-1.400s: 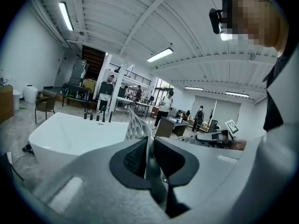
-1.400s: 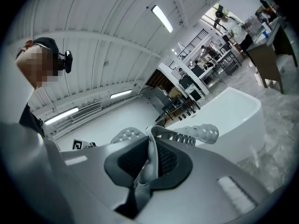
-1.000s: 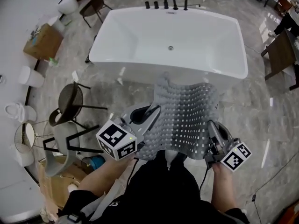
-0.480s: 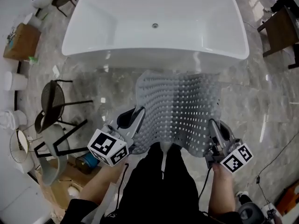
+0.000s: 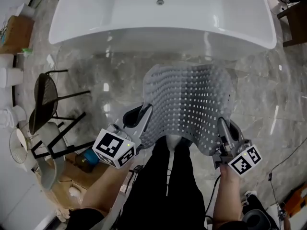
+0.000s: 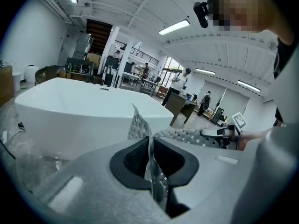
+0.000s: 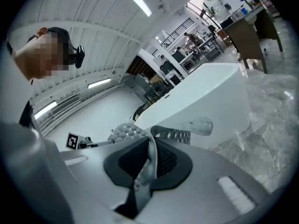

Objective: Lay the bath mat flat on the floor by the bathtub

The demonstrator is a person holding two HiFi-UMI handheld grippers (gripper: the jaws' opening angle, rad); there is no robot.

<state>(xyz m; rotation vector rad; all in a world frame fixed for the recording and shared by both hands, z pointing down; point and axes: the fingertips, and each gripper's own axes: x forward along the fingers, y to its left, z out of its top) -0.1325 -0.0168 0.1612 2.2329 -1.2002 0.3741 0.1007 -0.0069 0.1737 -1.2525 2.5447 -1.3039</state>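
Observation:
A grey bath mat (image 5: 189, 104) with rows of small holes and suction cups hangs spread between my two grippers, above the marble floor in front of the white bathtub (image 5: 163, 13). My left gripper (image 5: 145, 115) is shut on the mat's near left edge; in the left gripper view the mat (image 6: 150, 171) is pinched between the dark pads. My right gripper (image 5: 223, 128) is shut on the near right edge, and the mat (image 7: 145, 169) shows clamped in the right gripper view. The mat's far edge curls upward toward the tub.
A black wire stool (image 5: 45, 99) and a grey chair frame (image 5: 53, 147) stand at the left, with a cardboard box (image 5: 17, 32) and white containers beyond. A dark table (image 5: 295, 13) is at the far right. A cable (image 5: 283, 162) runs over the floor at right.
The tub has slid toward the top of the head view and the mat hangs nearer the floor before it. Both grippers keep their hold on the mat's near corners.

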